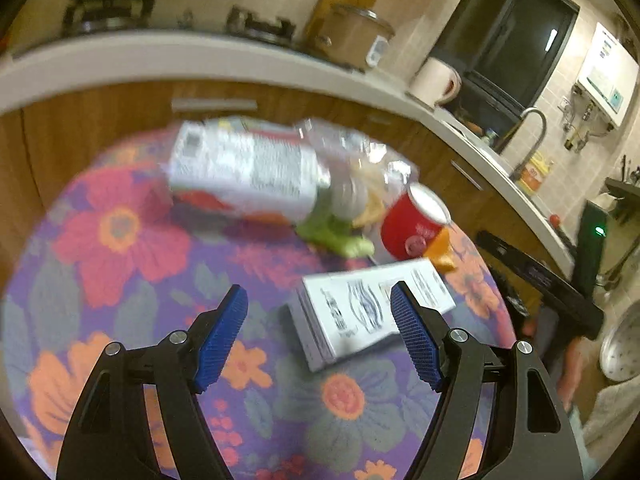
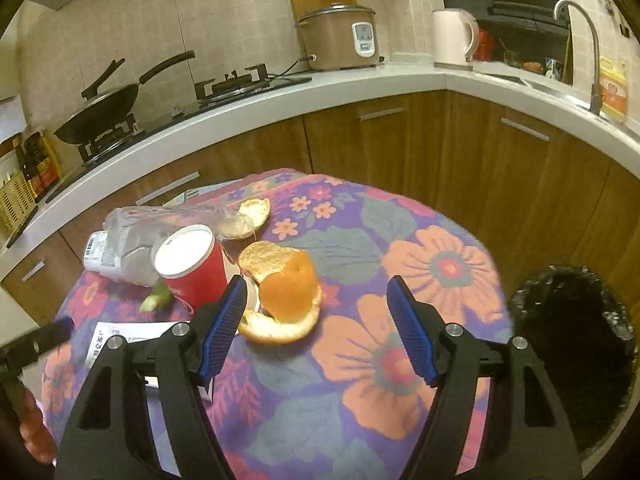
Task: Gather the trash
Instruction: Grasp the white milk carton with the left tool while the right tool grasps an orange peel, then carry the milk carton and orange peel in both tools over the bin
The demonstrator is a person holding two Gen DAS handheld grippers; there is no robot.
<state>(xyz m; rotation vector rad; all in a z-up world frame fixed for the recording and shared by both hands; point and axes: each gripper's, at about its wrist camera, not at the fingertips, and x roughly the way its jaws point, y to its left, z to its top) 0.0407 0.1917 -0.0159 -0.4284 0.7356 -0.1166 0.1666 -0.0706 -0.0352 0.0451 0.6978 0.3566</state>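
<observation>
Trash lies on a round table with a flowered cloth [image 2: 420, 264]. In the left wrist view my left gripper [image 1: 318, 300] is open above the cloth, with a flat white box [image 1: 360, 312] just ahead between its fingers. Behind it lie a white carton [image 1: 244, 168], a crumpled clear plastic bottle [image 1: 348, 152], green scraps [image 1: 336, 236] and a red paper cup [image 1: 412, 220]. In the right wrist view my right gripper [image 2: 316, 292] is open, with orange peel [image 2: 286, 300] just ahead near its left finger. The red cup [image 2: 192, 264], bottle [image 2: 132, 240] and another peel [image 2: 252, 212] lie beyond.
A black-lined trash bin [image 2: 572, 356] stands on the floor right of the table. A kitchen counter [image 2: 280, 96] with wok, stove, rice cooker [image 2: 340, 36], kettle and sink curves behind. Wooden cabinets stand close behind the table.
</observation>
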